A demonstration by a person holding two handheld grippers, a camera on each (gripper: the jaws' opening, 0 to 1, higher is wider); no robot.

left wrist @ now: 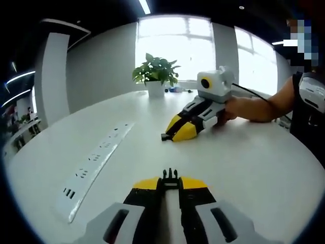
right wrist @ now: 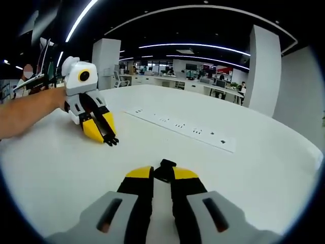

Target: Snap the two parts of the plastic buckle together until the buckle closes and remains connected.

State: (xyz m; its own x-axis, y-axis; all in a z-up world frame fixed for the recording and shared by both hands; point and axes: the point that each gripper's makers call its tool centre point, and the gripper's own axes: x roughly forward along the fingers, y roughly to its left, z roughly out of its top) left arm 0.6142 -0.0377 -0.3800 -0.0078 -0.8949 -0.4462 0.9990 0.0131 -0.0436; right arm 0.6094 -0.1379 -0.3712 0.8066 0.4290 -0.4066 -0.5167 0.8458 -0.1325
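The black pronged buckle half (left wrist: 170, 176) pokes out between the yellow tips of my left gripper (left wrist: 170, 184), which is shut on it low over the white table (left wrist: 244, 168). Across the table, my right gripper (left wrist: 171, 134) rests tip-down, shut on the other black buckle half (left wrist: 165, 136). In the right gripper view that socket half (right wrist: 163, 170) sits clamped in my right gripper (right wrist: 162, 177). My left gripper (right wrist: 107, 137) lies at the left, with the pronged half (right wrist: 111, 141) at its tip. The two halves are well apart.
A long white power strip (left wrist: 94, 168) lies on the table beside my left gripper, also seen as the power strip (right wrist: 183, 127) beyond my right one. A potted plant (left wrist: 156, 76) stands at the far edge. A person's forearm (left wrist: 259, 108) holds the right gripper.
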